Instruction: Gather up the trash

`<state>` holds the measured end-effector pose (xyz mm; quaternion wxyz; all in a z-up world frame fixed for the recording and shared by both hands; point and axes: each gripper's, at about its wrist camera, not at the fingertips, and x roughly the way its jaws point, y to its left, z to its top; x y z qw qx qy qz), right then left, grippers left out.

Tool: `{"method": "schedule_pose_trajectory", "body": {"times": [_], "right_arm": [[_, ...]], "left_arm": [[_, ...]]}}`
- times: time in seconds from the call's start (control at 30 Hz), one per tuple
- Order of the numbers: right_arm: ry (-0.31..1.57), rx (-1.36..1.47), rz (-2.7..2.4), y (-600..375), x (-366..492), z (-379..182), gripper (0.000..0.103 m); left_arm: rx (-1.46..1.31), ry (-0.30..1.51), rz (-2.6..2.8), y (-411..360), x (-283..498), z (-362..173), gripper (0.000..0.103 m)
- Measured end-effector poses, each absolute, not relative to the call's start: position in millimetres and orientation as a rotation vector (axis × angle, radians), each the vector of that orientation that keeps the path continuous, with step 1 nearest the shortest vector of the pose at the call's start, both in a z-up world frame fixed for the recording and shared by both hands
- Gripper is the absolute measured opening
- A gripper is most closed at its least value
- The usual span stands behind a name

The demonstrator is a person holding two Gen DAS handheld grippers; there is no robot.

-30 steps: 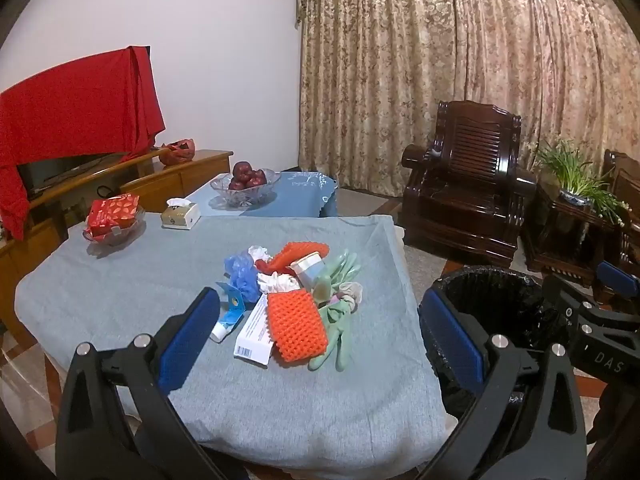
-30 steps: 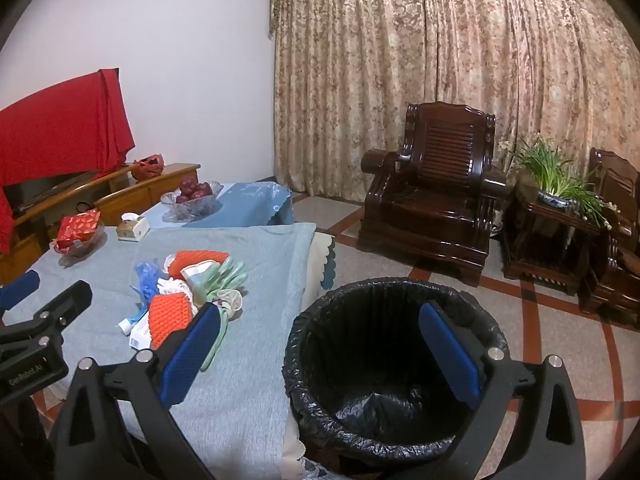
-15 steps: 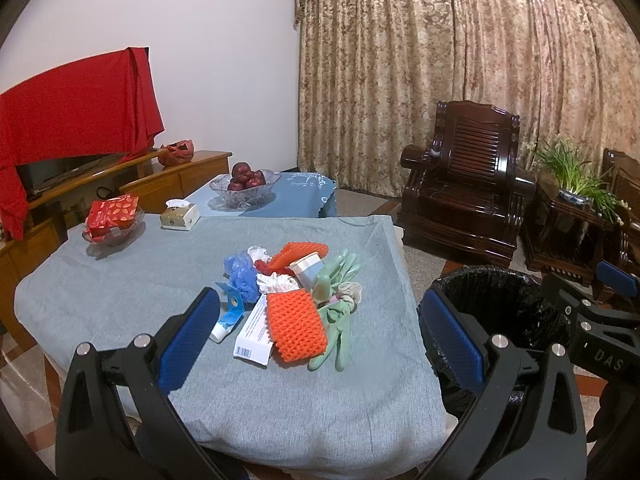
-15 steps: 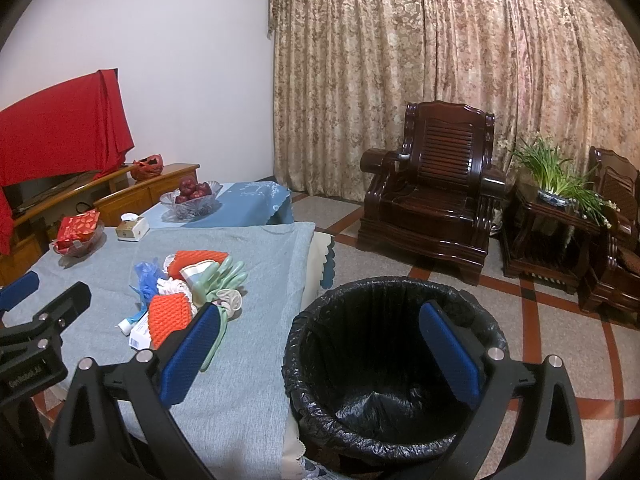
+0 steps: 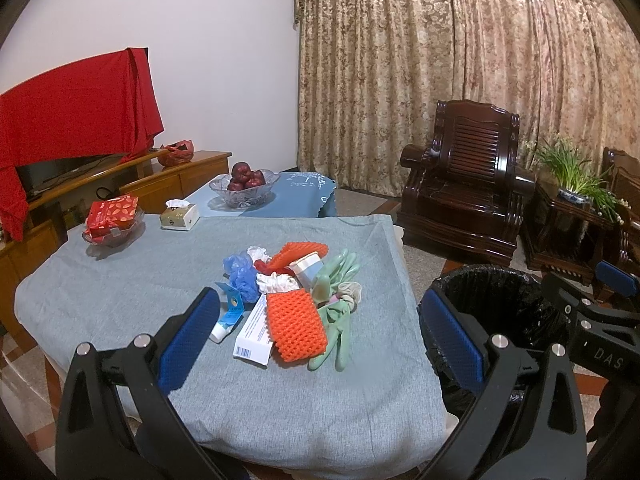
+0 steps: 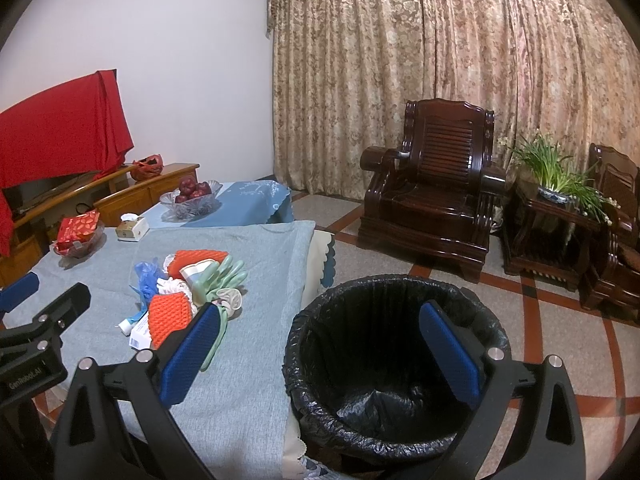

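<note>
**Black bin liner bare, trash pile untouched on the worktop**

Black plastic lines the round trash bin (image 6: 394, 364), which stands on the tiled floor just beside the right edge of the grey-clothed worktop (image 5: 132, 280). As far as the right wrist view shows into it, the liner holds nothing but its own folds, so the collecting looks not yet begun.

Everything to be gathered lies in one heap near the middle of the worktop, toward its right edge: an orange knitted scrubbing pad (image 5: 295, 325), a second orange knitted pad (image 5: 298, 251) behind it, pale green rubber gloves (image 5: 335, 280), a blue mesh bath puff (image 5: 240, 276), a white frilled scrunchie (image 5: 276, 282), a white rectangular carton (image 5: 253, 334) and a small white-and-blue tube (image 5: 226, 322). The pieces overlap and touch one another. My judgement is that the whole task remains: each piece must be lifted and dropped into the bin.

The left gripper (image 5: 320, 342) hovers above the near edge of the worktop, pointed at the heap, its blue-padded fingers (image 5: 188, 342) spread wide and holding nothing. The right gripper (image 6: 320, 354) hangs over the near rim of the bin, likewise spread wide and empty, one pad over the worktop's right edge, the other over the liner.

At the far left corner, a glass bowl of red packets (image 5: 114, 220) and a tissue box (image 5: 180, 216) sit well apart from the heap.
</note>
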<state>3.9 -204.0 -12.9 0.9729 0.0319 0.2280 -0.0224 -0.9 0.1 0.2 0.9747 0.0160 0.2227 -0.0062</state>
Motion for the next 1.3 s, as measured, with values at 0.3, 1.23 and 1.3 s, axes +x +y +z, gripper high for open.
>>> {"method": "schedule_pose_trajectory", "body": {"times": [0.3, 1.23, 1.3], "right_arm": [[0.462, 0.066, -0.045, -204.3, 4.5, -13.1, 0.097], [0.463, 0.067, -0.044, -203.2, 6.8, -11.6, 0.097], [0.465, 0.068, -0.044, -204.8, 6.3, -13.7, 0.097]], "left_arm": [[0.031, 0.450, -0.013, 0.0, -0.3, -0.3, 0.098], [0.031, 0.450, -0.014, -0.1, -0.2, -0.1, 0.098], [0.031, 0.451, -0.014, -0.1, -0.2, -0.1, 0.098]]}}
